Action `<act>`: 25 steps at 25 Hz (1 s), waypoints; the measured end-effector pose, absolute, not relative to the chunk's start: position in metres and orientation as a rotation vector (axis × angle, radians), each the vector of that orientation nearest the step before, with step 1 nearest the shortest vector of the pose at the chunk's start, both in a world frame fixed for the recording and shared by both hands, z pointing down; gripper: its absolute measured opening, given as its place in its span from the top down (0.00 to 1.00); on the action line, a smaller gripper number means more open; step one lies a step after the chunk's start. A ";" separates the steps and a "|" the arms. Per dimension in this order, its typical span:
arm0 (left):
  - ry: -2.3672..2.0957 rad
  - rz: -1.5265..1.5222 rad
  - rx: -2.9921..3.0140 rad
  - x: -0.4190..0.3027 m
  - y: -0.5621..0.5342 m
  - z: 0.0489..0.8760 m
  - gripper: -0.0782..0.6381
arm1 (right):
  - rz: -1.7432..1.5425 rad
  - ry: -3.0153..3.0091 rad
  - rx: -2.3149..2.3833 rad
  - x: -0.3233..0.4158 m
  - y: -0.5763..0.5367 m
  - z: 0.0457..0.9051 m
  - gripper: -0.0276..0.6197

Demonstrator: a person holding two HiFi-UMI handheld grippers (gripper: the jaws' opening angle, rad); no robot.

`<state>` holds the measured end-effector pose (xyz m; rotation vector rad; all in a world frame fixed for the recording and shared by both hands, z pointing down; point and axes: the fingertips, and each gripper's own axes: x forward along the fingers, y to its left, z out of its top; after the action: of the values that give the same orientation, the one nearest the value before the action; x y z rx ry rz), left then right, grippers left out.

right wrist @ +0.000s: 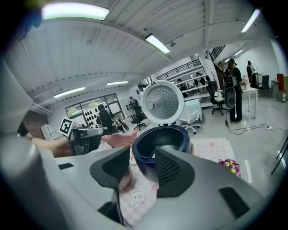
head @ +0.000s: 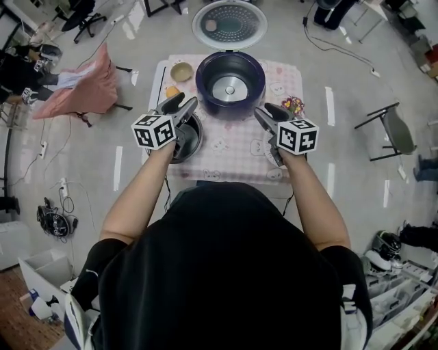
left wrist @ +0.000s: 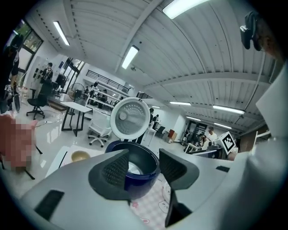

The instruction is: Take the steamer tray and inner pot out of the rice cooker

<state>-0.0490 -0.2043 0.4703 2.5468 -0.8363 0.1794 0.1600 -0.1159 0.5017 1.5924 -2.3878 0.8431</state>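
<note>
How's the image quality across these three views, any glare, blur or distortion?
Head view: even light, sharp throughout. Left gripper view: heavy fisheye, dark corners, ceiling light blown out, rice cooker sharp. Right gripper view: same fisheye and dark corners, overhead strip light glaring.

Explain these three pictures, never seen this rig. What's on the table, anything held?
No robot here: a person holds a two-jaw gripper in each hand; the marker cubes are part of them. The top-down picture comes from a head camera and shows the left gripper and right gripper above a table. The other two come from cameras riding on each gripper, looking along its jaws. On the table: an open cooker with its lid up and nothing inside, a dark pot beside it, a small bowl and flowers. Both grippers are open and hold nothing.
</note>
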 end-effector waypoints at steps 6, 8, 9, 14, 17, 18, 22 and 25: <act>-0.776 0.198 2.579 -0.026 -0.194 0.467 0.59 | 0.808 -2.363 1.650 0.179 -0.107 0.495 0.68; -0.774 0.212 2.594 -0.022 -0.192 0.467 0.59 | 0.796 -2.358 1.654 0.182 -0.105 0.494 0.68; -0.772 0.219 2.600 -0.020 -0.191 0.467 0.59 | 0.788 -2.355 1.656 0.184 -0.105 0.494 0.68; -0.767 0.237 2.615 -0.015 -0.189 0.466 0.58 | 0.778 -2.346 1.674 0.191 -0.104 0.490 0.68; -0.767 0.239 2.613 -0.014 -0.188 0.466 0.58 | 0.765 -2.356 1.678 0.192 -0.104 0.489 0.68; -0.766 0.240 2.609 -0.014 -0.187 0.467 0.58 | 0.762 -2.359 1.677 0.191 -0.103 0.489 0.68; -0.769 0.247 2.603 -0.016 -0.185 0.470 0.58 | 0.762 -2.365 1.667 0.190 -0.103 0.490 0.68; -0.772 0.249 2.601 -0.017 -0.185 0.471 0.58 | 0.763 -2.367 1.664 0.189 -0.106 0.489 0.68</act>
<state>-0.0165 -0.1855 0.4706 2.6008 -0.7721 0.2492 0.1894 -0.1055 0.4891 1.6638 -2.3667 0.7627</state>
